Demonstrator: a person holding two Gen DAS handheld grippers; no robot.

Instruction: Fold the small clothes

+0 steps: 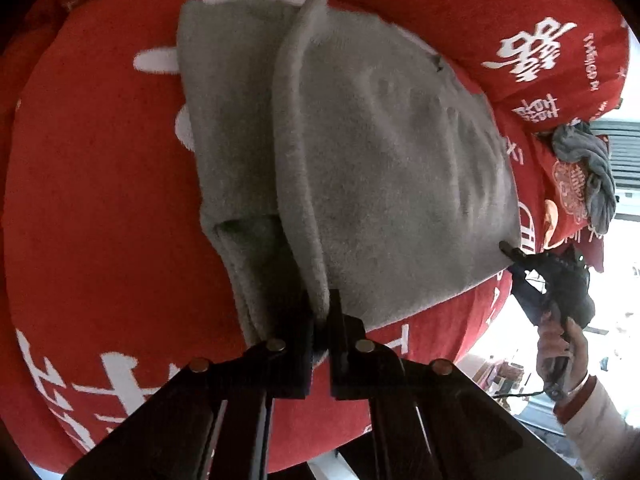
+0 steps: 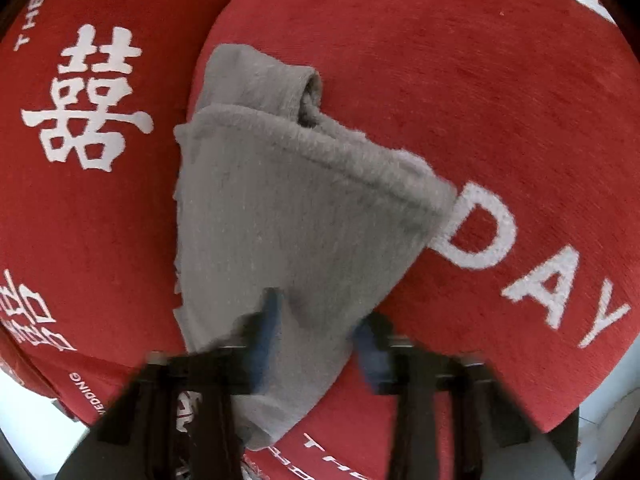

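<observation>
Looking through the left wrist view first: the left gripper is clamped on the near hem of the grey garment, fleece pinched between both jaws. The garment lies on a red cushion cover printed with white characters. Its long axis runs away from the jaws toward the top of this view, with a raised fold ridge along the same line. At the garment's right near corner the right gripper has its tip at the cloth edge; the hand holding it shows lower right. A second grey bundle sits well apart at the cushion's right edge.

Right wrist view, motion-blurred: the right gripper has a tapering corner of the grey garment between its jaws. They look apart in the blur, though the left wrist view shows the tip closed at the corner, so I judge it clamped there. A rolled end sits at the garment's far top.

Judgement: both hands hold the near edge, left nearer the ridge. Bare red cover beyond the garment leaves room to carry the edge forward; the cushion seam on the left is the limit.
</observation>
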